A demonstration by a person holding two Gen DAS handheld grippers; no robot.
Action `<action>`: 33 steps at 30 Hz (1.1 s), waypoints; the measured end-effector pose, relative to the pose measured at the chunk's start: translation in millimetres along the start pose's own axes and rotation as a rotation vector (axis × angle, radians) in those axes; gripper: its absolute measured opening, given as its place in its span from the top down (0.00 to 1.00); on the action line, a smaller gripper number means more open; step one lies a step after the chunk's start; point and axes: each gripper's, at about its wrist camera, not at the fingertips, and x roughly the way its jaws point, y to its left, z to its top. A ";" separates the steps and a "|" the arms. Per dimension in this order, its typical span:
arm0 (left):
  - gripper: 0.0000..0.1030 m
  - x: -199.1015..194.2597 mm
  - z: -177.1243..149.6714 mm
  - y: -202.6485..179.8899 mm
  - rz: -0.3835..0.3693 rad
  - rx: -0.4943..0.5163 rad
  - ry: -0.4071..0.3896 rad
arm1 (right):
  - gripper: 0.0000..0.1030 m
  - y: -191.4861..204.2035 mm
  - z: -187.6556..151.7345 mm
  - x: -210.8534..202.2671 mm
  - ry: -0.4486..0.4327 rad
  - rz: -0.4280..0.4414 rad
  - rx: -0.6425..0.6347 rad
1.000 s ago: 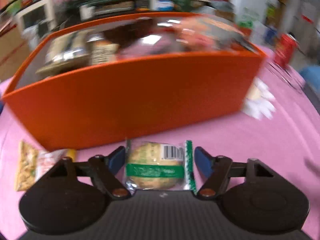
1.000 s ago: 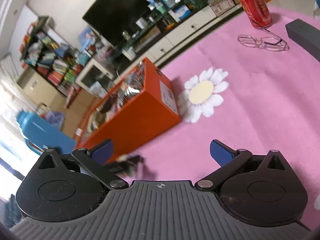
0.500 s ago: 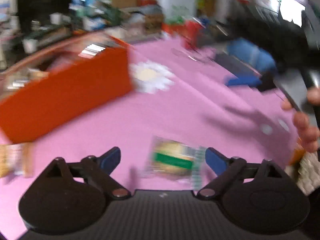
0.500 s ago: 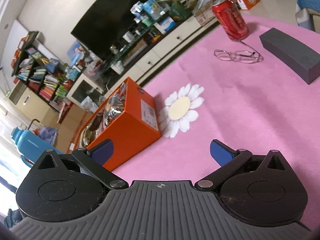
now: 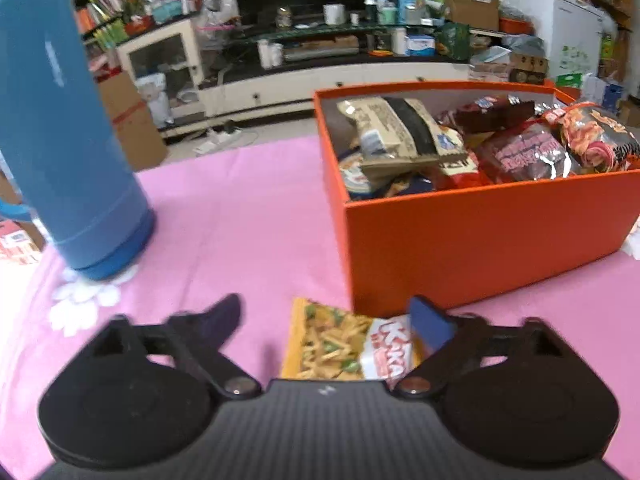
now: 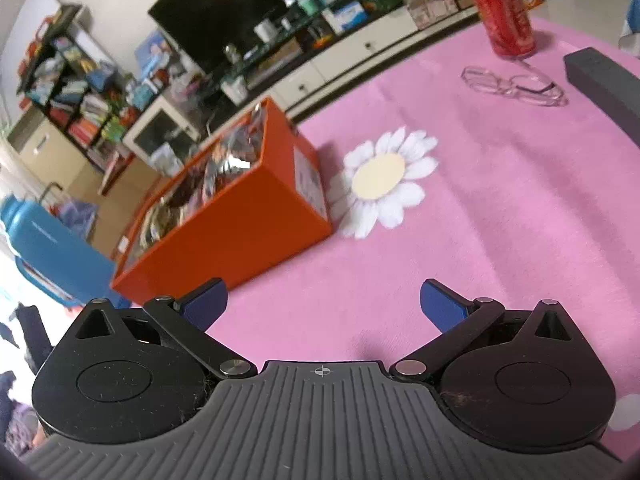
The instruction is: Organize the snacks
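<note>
An orange box [image 5: 492, 236] full of snack packets stands on the pink tablecloth. A yellow snack packet [image 5: 344, 344] lies flat on the cloth by the box's near left corner. My left gripper [image 5: 326, 320] is open, its fingers either side of that packet, not touching it. In the right wrist view the orange box [image 6: 248, 216] sits to the left. My right gripper [image 6: 322, 300] is open and empty over bare cloth.
A tall blue flask [image 5: 68, 128] stands at the left on a white flower print. In the right wrist view a daisy print [image 6: 380, 180], glasses [image 6: 516, 86], a red can [image 6: 506, 16] and a dark grey block [image 6: 604, 84] lie to the right.
My left gripper let go of the green-labelled packet, swung right, then back left to the yellow packet by the box corner. The right gripper stayed open and shifted slightly.
</note>
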 end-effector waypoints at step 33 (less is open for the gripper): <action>0.13 -100.1 -64.8 -40.3 -0.633 0.874 0.214 | 0.09 4.7 -47.6 -27.4 0.091 -0.019 -0.162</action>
